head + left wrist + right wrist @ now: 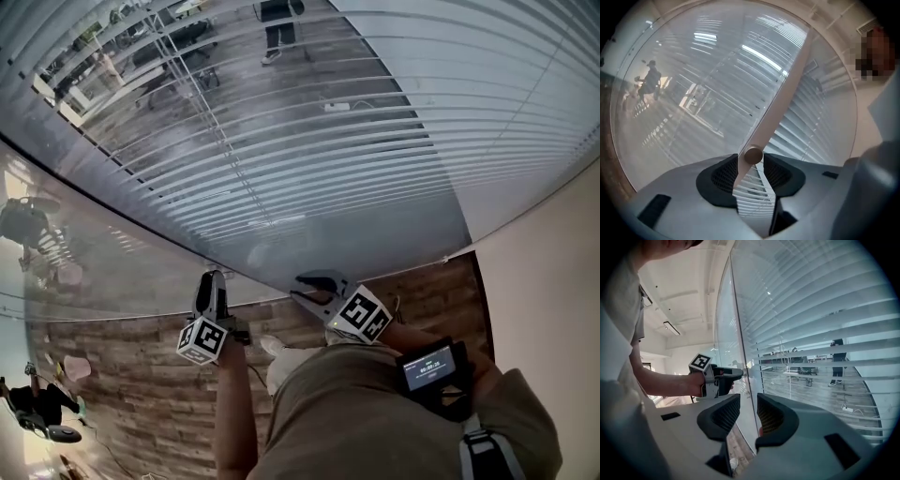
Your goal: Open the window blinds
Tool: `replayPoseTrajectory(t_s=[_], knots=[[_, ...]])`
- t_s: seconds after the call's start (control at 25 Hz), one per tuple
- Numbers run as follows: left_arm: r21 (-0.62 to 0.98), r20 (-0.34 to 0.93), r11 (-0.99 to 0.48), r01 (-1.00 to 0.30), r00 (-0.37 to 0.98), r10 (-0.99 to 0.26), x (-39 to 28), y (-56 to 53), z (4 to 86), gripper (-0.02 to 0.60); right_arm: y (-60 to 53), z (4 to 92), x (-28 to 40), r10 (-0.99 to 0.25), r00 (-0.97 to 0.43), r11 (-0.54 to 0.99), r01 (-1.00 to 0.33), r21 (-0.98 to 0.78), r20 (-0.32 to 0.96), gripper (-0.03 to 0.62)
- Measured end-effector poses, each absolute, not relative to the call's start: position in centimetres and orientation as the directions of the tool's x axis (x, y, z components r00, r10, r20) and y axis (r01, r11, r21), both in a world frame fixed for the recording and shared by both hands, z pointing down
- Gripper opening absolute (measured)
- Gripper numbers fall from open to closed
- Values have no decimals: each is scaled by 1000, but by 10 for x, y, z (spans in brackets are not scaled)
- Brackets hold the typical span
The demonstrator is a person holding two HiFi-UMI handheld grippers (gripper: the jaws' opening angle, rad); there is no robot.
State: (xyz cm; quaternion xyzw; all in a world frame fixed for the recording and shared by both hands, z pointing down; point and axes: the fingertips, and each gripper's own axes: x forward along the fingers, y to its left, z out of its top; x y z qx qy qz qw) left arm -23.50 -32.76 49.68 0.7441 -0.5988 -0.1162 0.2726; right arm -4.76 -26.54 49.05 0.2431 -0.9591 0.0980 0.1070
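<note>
Left gripper (752,177) has its jaws spread, with the pale tilt wand (780,98) of the window blinds (813,117) slanting down between the two pads. A round cap on the wand sits level with the pad tips. It lies nearer the left pad and no pinch shows. The right gripper (745,416) is also spread, with nothing between its jaws. Ahead of it is the seam where the slats (825,310) meet a bare glass pane (724,333). Off to its left the other gripper (736,373) is held level in a hand (696,384). From the head view both tools (211,278) (307,284) point at the blinds' lower edge (309,150), and a room shows through the slats.
</note>
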Motion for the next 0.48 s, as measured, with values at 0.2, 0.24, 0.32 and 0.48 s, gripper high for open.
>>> replayPoseTrajectory(t_s=[0.2, 0.24, 0.32, 0.48], knots=[[597, 130, -133, -791, 259, -957, -238, -336, 488, 137, -272, 487, -48, -446, -856, 860, -491, -141, 262, 117], [586, 139, -129, -800, 256, -957, -239, -338, 487, 137, -273, 485, -49, -447, -855, 859, -493, -140, 264, 117], [527, 169, -125, -840, 248, -954, -241, -340, 485, 137, -274, 482, -52, -445, -856, 860, -491, -142, 263, 117], [396, 214, -130, -909, 229, -950, -242, -342, 482, 135, -277, 480, -54, -440, -857, 861, -488, -145, 269, 117]])
